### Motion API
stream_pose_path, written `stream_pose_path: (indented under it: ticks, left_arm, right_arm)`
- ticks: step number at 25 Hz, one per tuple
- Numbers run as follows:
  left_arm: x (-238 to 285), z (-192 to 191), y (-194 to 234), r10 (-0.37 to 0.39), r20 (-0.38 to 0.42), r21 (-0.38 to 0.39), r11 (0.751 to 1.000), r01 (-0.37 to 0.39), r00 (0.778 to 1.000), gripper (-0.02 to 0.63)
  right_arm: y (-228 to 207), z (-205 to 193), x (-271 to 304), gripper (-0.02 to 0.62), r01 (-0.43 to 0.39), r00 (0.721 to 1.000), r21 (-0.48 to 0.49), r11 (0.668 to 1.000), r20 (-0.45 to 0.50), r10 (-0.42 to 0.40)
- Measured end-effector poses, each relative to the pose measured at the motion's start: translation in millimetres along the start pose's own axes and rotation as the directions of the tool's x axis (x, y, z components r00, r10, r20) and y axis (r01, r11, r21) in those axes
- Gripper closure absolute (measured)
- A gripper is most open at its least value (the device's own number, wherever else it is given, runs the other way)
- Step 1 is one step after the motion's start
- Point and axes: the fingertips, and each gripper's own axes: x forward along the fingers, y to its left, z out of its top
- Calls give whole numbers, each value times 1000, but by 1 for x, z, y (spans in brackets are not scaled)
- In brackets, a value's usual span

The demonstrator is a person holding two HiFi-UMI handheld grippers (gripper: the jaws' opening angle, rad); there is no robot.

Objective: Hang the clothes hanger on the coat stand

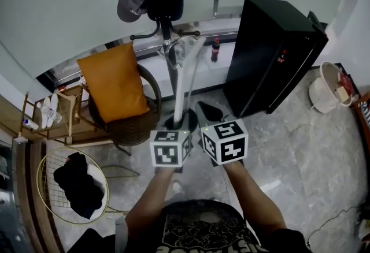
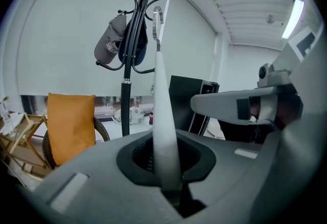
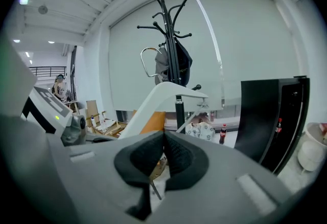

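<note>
Two jaws of the left gripper pinched the lower end of the white hanger, which rose straight up between them toward the coat stand. Its metal hook stood high beside the stand's prongs, close to the grey cap hanging there; we could not tell whether it touched a prong. The right gripper had its jaws pressed together on nothing, with the hanger passing just to their left. Bare floor lay open before the stand, hemmed in by a wicker chair with an orange cushion at the left and a black cabinet at the right. We saw pale print on the cap and a red label on a bottle, both too small to read.
</note>
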Motion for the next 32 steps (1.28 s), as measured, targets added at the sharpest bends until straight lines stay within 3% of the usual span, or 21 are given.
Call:
stream_pose_path:
  ticks: [18, 32]
  left_arm:
    - [5, -3, 54, -150, -52, 51, 987, 152, 987, 561]
    - [26, 6, 64, -160, -48, 96, 982, 164, 986, 561]
  right_arm:
    - [34, 9, 44, 595, 149, 989, 47, 988, 8, -150]
    - [24, 11, 67, 595, 148, 989, 55, 988, 24, -149]
